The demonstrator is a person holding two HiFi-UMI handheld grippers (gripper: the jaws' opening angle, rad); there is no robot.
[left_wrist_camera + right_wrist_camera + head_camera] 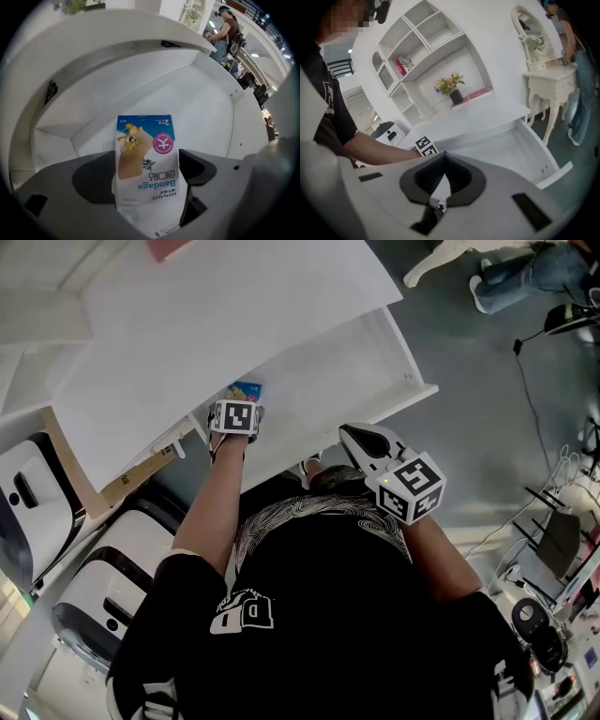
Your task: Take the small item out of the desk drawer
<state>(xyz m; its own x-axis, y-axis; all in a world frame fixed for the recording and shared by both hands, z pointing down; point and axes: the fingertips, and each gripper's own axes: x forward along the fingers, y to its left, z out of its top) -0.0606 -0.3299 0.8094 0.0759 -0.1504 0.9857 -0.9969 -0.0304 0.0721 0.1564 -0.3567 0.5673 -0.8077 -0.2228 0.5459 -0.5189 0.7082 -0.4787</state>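
- Left gripper view is showing the left gripper (147, 176), fingers (196, 169) wide apart, astride the bandage packet (145, 150) in the drawer (201, 98).
- Sinking lower before pinching its edges is looking wise.
- Right gripper (440, 180) is hovering, fingers together, empty.

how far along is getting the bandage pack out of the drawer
Done: the drawer is open. In hand: the left gripper points down over the bandage pack, jaws open on either side, not gripping. Still to do: close on the pack and lift it out. The right gripper is shut and empty.
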